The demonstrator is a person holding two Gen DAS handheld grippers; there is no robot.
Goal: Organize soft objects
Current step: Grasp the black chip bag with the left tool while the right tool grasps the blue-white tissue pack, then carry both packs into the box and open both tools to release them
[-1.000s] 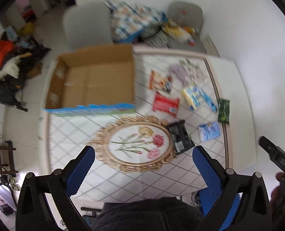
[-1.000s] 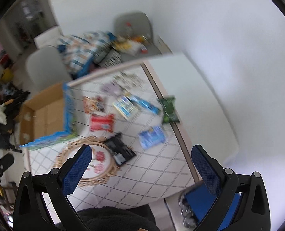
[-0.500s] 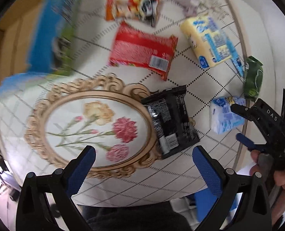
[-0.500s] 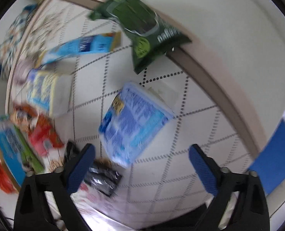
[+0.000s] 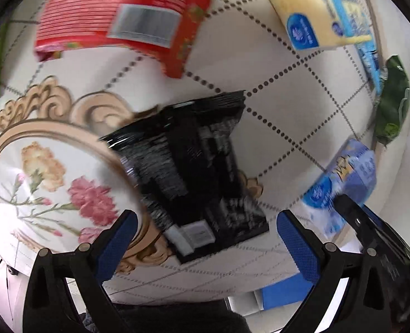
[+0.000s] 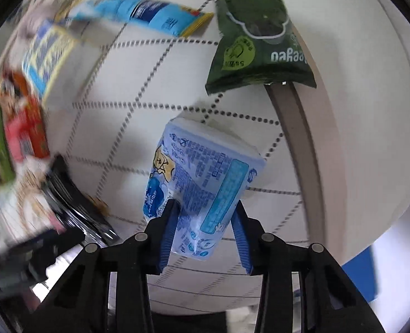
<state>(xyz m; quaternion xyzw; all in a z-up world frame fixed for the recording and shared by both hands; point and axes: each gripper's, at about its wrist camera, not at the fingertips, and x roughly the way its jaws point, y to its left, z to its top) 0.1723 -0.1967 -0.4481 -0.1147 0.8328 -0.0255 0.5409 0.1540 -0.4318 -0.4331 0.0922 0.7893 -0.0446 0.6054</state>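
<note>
My right gripper (image 6: pixel 206 216) is shut on a light blue tissue pack (image 6: pixel 202 177), squeezing its near end on the table; the pack also shows in the left wrist view (image 5: pixel 343 183) with the right gripper's black body beside it. My left gripper (image 5: pixel 205 222) is open, low over a black snack packet (image 5: pixel 194 172) that lies between its fingers, partly on the flower medallion (image 5: pixel 47 172). A red packet (image 5: pixel 121 16) and a yellow-and-blue tissue pack (image 5: pixel 316 8) lie farther off.
A dark green packet (image 6: pixel 257 36) lies on the tablecloth's edge strip beyond the held pack, and shows in the left view (image 5: pixel 390 105). A long blue packet (image 6: pixel 149 14) lies farther back. The table's front edge (image 5: pixel 191 288) is near.
Both grippers dropped toward the table. The right gripper closed from wide open onto the blue tissue pack. The left gripper moved in over the black packet, still open.
</note>
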